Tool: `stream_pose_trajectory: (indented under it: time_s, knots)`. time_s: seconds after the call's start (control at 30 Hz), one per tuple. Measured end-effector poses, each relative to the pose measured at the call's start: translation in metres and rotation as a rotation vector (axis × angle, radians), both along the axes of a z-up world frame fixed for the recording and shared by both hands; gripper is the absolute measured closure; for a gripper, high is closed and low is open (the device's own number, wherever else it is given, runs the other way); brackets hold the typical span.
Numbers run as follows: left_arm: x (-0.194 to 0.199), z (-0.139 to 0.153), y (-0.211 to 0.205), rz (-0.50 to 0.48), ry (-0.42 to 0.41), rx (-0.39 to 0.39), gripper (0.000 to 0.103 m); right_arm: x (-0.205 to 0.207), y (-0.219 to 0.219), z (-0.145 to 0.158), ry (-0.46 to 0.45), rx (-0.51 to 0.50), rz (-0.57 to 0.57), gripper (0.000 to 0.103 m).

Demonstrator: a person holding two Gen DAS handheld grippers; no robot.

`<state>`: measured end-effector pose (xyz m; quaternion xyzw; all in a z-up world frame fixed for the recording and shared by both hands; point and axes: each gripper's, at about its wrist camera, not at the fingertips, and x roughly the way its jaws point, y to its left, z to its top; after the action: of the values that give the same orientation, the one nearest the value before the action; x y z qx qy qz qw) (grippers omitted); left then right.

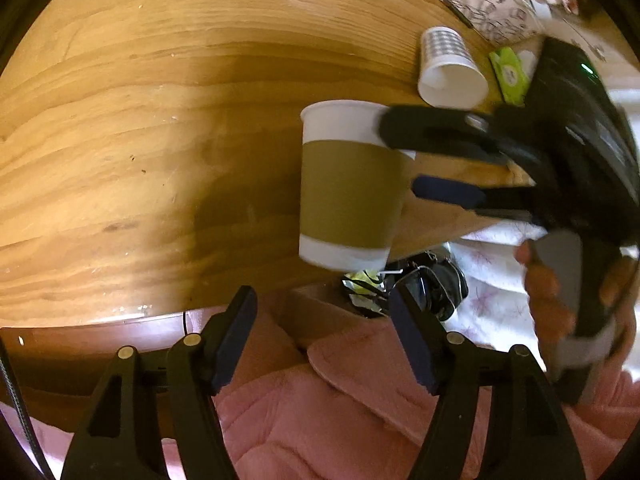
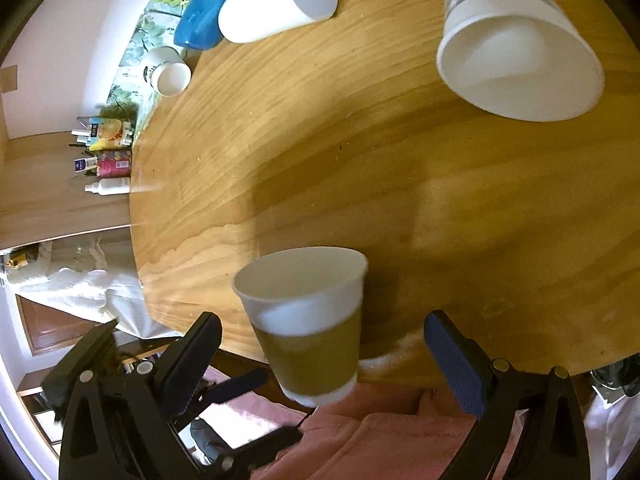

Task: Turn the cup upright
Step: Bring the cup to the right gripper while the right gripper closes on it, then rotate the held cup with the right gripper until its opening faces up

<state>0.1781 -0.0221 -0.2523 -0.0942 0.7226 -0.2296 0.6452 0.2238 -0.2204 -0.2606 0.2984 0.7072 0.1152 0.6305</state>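
From the left wrist we look forward between our fingers across the wooden table (image 1: pixel 160 140), its near edge close below. From the right wrist we face the same tabletop, closer in. Both views share the brown-sleeved paper cup (image 1: pixel 348 188) and the checked cup (image 2: pixel 516 52) lying on its side.

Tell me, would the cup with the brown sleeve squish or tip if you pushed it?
It probably squishes a bit: the brown-sleeved cup looks like thin paper, though the sleeve may stiffen it. It is likely very light, since it looks empty inside. It could tip easily, being tall, narrower at the base and near the table edge.
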Motion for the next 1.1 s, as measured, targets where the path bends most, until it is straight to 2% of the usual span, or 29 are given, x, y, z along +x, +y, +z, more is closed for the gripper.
stream_pose_trajectory:
  time_s: [0.27, 0.43, 0.77, 1.1]
  knots:
    - [-0.008, 0.010, 0.003, 0.002, -0.023, 0.028, 0.031, 0.002, 0.007, -0.012, 0.027, -0.025, 0.021, 0.017]
    - [-0.013, 0.010, 0.014, 0.013, -0.019, 0.037, 0.031, 0.001, 0.010, -0.011, 0.022, -0.058, 0.041, 0.037]
    - [-0.012, 0.006, 0.012, 0.047, -0.021, 0.064, 0.031, -0.002, 0.013, -0.003, -0.057, -0.098, 0.069, 0.039]
    - [-0.010, 0.003, 0.024, 0.107, -0.028, 0.076, 0.031, -0.004, 0.030, 0.021, -0.275, -0.101, 0.138, 0.040]
